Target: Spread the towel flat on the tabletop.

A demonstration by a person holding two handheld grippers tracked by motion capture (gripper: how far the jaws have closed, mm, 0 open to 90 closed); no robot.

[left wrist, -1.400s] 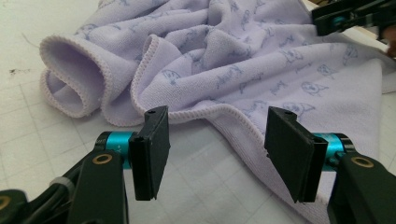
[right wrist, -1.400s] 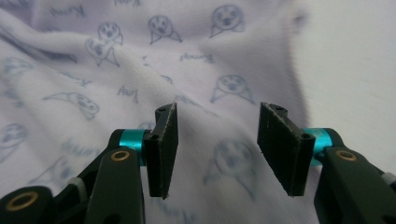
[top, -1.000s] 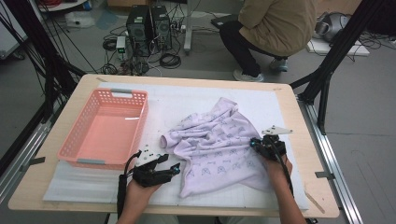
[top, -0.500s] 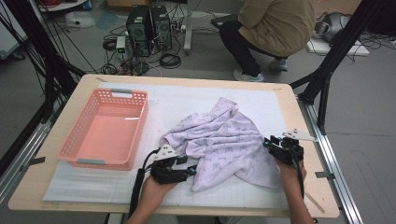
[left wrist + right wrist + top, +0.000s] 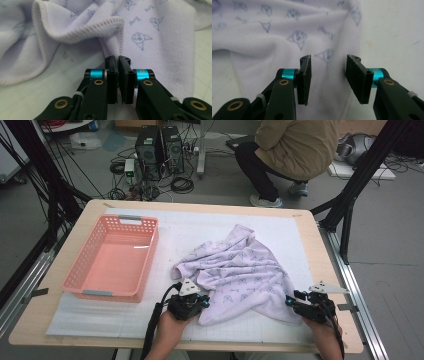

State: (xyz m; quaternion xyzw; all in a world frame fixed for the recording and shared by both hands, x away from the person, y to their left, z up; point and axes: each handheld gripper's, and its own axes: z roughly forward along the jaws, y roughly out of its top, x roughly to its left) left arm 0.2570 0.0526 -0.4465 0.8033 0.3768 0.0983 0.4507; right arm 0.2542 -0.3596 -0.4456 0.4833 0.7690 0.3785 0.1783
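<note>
A lavender cloth (image 5: 240, 272) printed with small faces lies crumpled on the white mat, right of centre. My left gripper (image 5: 201, 301) sits at its near left edge. In the left gripper view the jaws are shut on the stitched hem of the cloth (image 5: 155, 37), pinched at the tips of the left gripper (image 5: 118, 59). At the cloth's near right corner rests my right gripper (image 5: 291, 301). Seen from its own camera, the right gripper (image 5: 328, 63) stands open, low over the cloth (image 5: 274, 37), whose edge runs between the jaws.
An empty pink basket (image 5: 85, 280) stands at the left of the table. The white gridded mat (image 5: 200, 227) covers most of the wooden top. Behind the far edge a person (image 5: 295, 147) crouches beside computer towers (image 5: 160, 145) and cables.
Both grippers have moved right, and the right one has come toward the near edge. The cloth has shifted and spread to the right with them.
</note>
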